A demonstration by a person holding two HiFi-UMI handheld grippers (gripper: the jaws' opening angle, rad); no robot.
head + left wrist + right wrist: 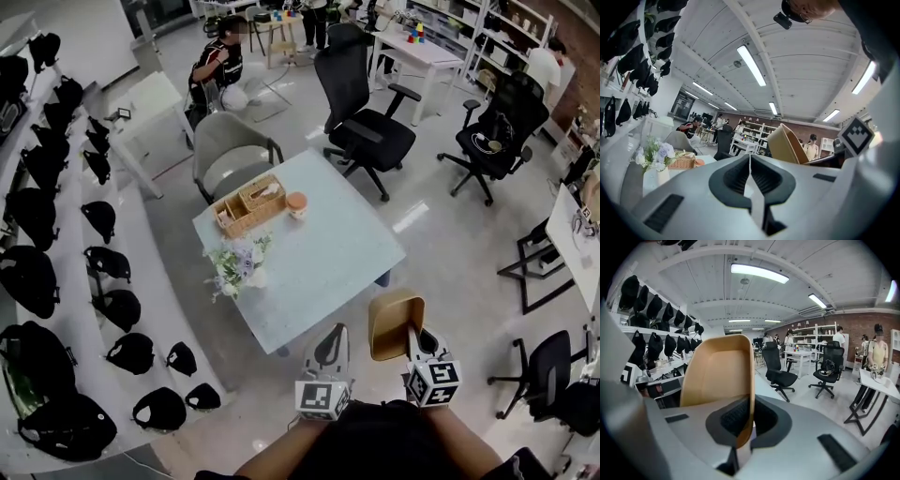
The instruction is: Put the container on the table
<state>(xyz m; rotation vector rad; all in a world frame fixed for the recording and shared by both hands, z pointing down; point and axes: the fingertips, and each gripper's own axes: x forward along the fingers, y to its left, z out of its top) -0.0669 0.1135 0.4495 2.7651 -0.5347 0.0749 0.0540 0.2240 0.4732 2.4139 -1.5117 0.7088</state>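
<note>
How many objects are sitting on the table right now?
3: a wicker basket at the far corner, an orange-topped cup beside it, flowers at the left edge. None looks hidden.

The table (328, 272) fills mid-frame. On it, a basket (249, 206) sits at the upper left, a jar (296, 204) just right of it, and flowers (238, 266) below the basket. The container (392, 323) is below the table, at bottom centre. Shelves (70, 291) run down the left.

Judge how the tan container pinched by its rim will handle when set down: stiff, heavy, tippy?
Probably light and fairly stiff: the right gripper holds the container by one thin wall with no visible sag. Its wide form should sit steady on the table, unless released tilted.
</note>
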